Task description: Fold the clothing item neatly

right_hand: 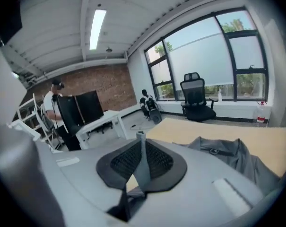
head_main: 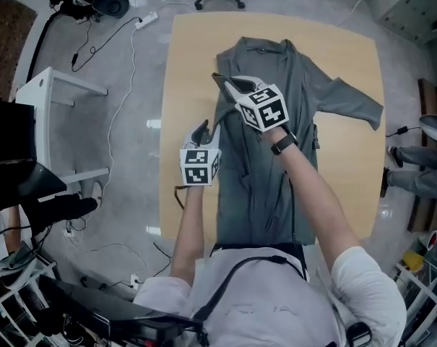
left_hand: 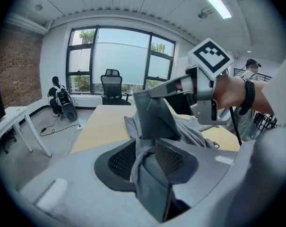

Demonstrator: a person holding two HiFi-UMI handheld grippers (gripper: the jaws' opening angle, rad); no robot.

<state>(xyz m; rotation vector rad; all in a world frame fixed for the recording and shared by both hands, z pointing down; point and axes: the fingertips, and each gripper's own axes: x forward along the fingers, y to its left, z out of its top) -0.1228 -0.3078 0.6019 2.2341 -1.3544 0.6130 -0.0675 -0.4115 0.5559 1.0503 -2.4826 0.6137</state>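
Two grippers, both loaded
Item one: left gripper (head_main: 203,127), jaws clamped on a thick bunch of grey cloth at the garment's left edge
Item two: right gripper (head_main: 227,83), jaws nearly together, pinching a thin fold further up, towards the shoulder
Item three: grey garment (head_main: 290,78), lying lengthwise on the tan table (head_main: 189,63), collar at the far end, right sleeve spread flat, left side raised between my two grips
Step in hand, as I judge it: first lengthwise fold, left side over the middle
Next move calls for carrying both grips across together, cloth taut, and laying the edge straight before I release
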